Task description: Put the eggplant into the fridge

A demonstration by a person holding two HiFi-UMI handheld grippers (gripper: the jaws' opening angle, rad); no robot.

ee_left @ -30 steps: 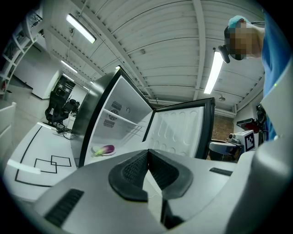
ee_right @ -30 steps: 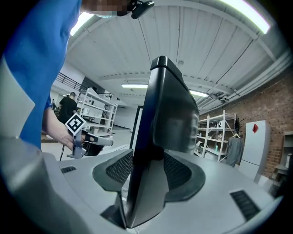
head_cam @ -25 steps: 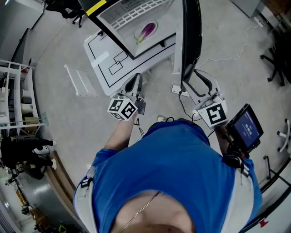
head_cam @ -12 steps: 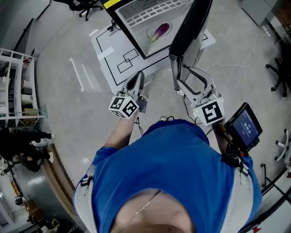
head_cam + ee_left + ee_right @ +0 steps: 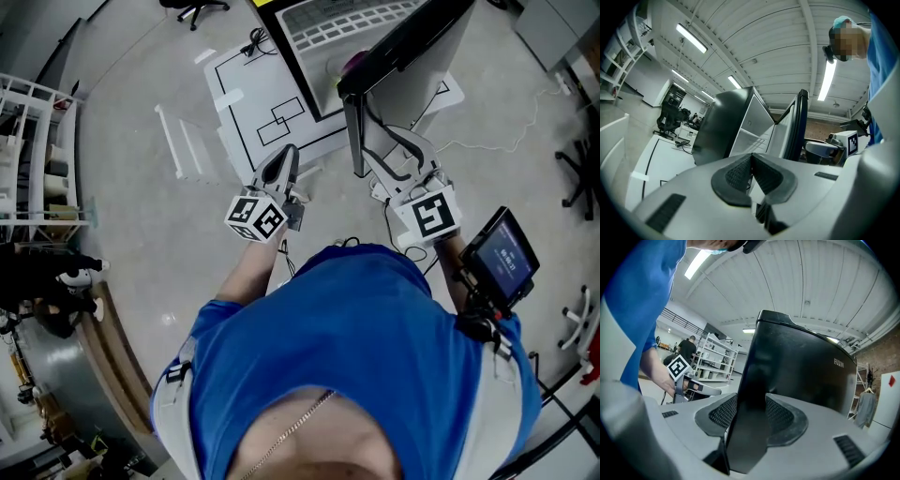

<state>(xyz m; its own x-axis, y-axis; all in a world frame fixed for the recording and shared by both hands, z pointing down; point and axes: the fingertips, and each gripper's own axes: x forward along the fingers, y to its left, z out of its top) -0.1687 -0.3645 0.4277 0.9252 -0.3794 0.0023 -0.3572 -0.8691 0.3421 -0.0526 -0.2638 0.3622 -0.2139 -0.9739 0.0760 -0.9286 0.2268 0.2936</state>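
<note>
floor ahead of me: white surface with black outlined rectangles (image 5: 246,103) | just left of it: white slatted rack (image 5: 180,145) lying flat | far on my left: white metal shelving (image 5: 37,103), loaded | my right edge: black office chair (image 5: 577,155) | overhead: lit strip light (image 5: 691,38) on ribbed ceiling

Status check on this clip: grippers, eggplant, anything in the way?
Right gripper shut on fridge door edge. Left gripper shut, empty. Eggplant inside fridge, mostly hidden by the door. Nothing seen blocking the door.
</note>
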